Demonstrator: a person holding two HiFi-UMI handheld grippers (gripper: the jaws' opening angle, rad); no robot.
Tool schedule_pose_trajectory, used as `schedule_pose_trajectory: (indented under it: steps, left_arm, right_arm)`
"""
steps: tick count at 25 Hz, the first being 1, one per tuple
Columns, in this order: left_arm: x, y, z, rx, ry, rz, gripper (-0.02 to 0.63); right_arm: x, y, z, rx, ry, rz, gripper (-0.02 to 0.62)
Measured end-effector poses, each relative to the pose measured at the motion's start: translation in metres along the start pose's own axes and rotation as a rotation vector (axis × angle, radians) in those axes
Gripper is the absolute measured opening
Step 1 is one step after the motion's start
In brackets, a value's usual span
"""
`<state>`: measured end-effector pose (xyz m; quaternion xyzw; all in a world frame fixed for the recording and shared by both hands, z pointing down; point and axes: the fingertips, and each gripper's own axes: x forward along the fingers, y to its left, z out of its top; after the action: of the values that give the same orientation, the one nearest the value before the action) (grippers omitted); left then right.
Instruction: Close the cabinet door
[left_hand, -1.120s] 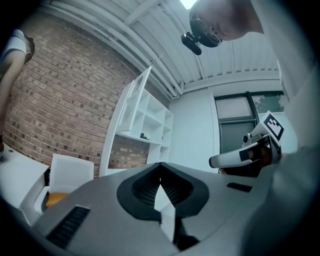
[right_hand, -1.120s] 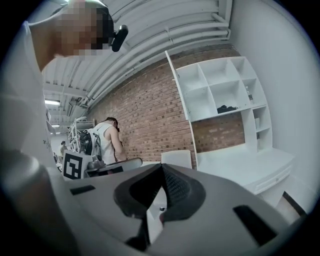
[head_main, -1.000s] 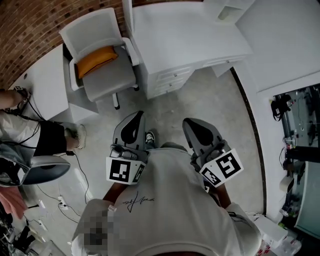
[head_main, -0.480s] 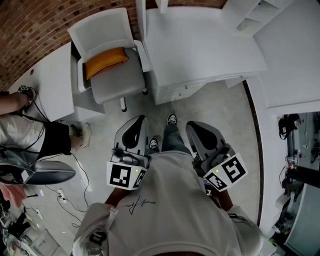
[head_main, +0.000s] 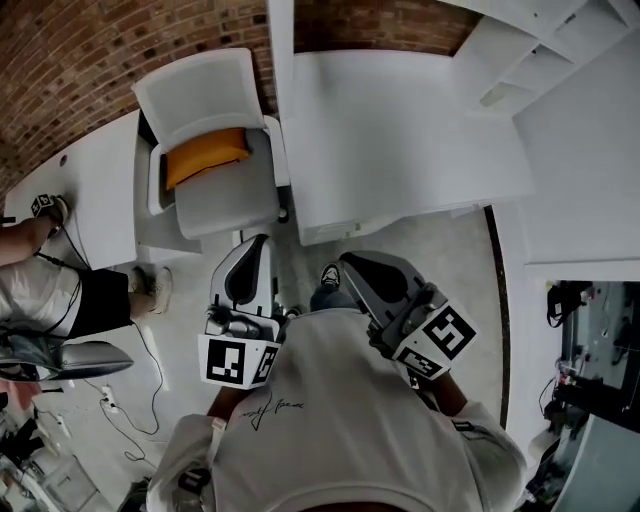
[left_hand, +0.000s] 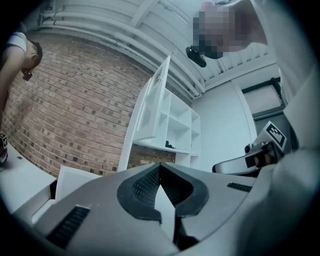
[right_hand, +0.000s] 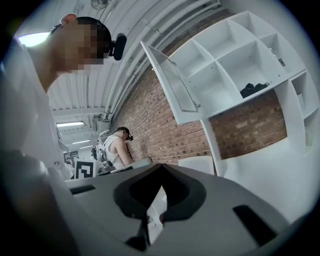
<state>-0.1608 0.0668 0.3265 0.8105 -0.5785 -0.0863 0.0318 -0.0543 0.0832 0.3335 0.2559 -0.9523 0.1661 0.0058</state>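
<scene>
A white wall cabinet (right_hand: 235, 65) of open compartments hangs on the brick wall above a white desk (head_main: 400, 130). Its door (right_hand: 172, 85) stands swung open at the cabinet's left end; in the left gripper view the door (left_hand: 152, 102) shows nearly edge-on. Both grippers are held close to the person's chest, well short of the cabinet. My left gripper (head_main: 255, 245) (left_hand: 160, 167) is shut with nothing in it. My right gripper (head_main: 350, 262) (right_hand: 161, 167) is also shut and holds nothing. Something small and dark (right_hand: 252, 89) lies in one compartment.
A white chair (head_main: 215, 190) with an orange cushion (head_main: 205, 157) stands left of the desk, against a second white desk (head_main: 85, 195). Another person (head_main: 50, 285) stands at the far left. Cables (head_main: 135, 400) lie on the floor. Dark equipment (head_main: 590, 350) fills the right edge.
The person has stepped toward the desk: desk and chair have slid down and nearer in the head view, and the cabinet has come into view. Both grippers stay shut at the chest.
</scene>
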Motion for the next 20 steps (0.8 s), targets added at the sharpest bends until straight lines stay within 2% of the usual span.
schedule_pose_trajectory:
  steps: [3,9,13,16,20]
  left_arm:
    - [0.033,-0.008,-0.002,-0.003,-0.007,0.033,0.015]
    - [0.069,-0.012,-0.009,0.012,0.004,0.120,0.017]
    - [0.081,-0.014,-0.006,0.012,0.005,0.107,0.017]
    - [0.086,-0.009,-0.003,0.017,0.001,0.105,0.017]
    - [0.084,0.001,0.000,0.022,0.007,0.114,0.017]
  right_arm:
    - [0.003,-0.026,0.013,-0.010,0.025,0.064,0.025]
    - [0.017,-0.063,0.031,0.007,0.028,0.118,0.025]
    - [0.034,-0.064,0.051,-0.045,0.015,0.160,0.026]
    - [0.050,-0.056,0.071,-0.133,-0.004,0.157,0.026]
    - [0.064,-0.047,0.096,-0.183,-0.065,0.108,0.026]
